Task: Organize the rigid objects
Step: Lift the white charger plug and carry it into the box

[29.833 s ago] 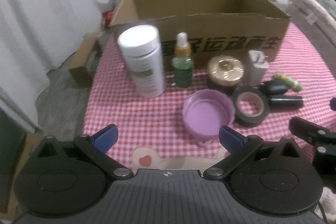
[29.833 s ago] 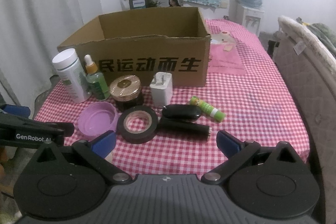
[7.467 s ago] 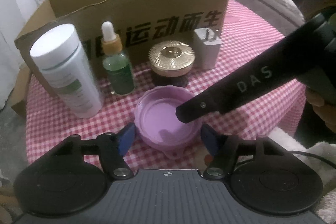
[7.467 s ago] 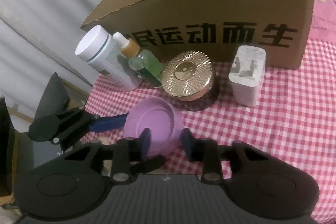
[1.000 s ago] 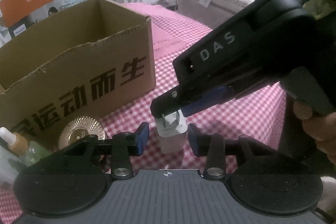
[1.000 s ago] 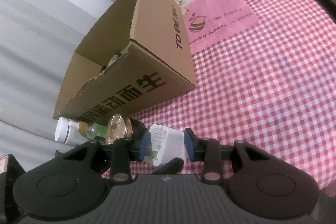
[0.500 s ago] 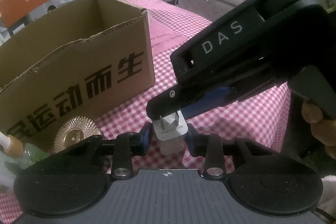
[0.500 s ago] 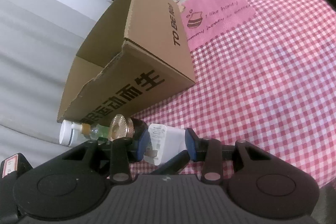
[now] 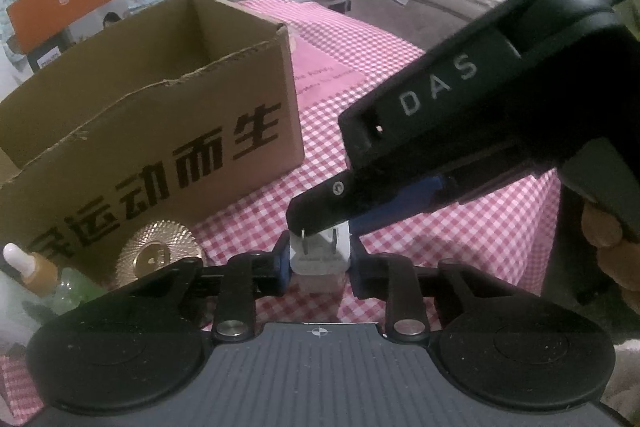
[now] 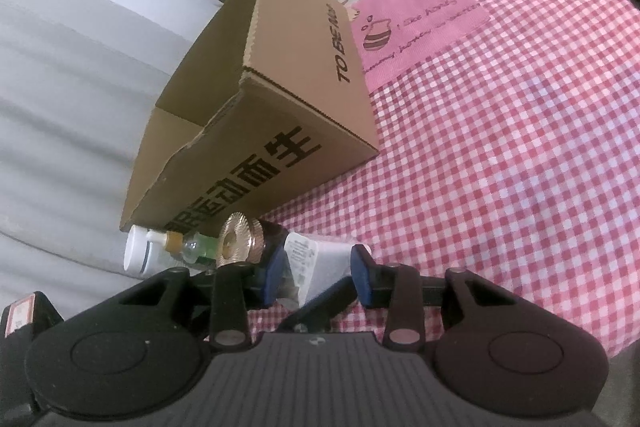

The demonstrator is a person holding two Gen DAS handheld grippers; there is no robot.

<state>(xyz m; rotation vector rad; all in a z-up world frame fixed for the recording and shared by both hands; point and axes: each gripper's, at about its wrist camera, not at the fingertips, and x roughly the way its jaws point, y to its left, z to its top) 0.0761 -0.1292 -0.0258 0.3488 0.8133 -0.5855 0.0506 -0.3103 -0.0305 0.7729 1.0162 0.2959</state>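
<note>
**Charger changes claws beside the box**

While a white bottle (image 10: 136, 254), a green dropper bottle (image 10: 195, 247) and a gold-lidded jar (image 9: 160, 251) wait along the cardboard box (image 9: 160, 131), the left claw (image 9: 319, 262) closes on the white charger (image 9: 319, 259), just above the checked tabletop (image 9: 460, 227). From the right, the right claw (image 10: 316, 277) pinches the same charger, pads against both sides. This looks like a handover; next, one claw likely must let go before the charger goes into the box.
</note>
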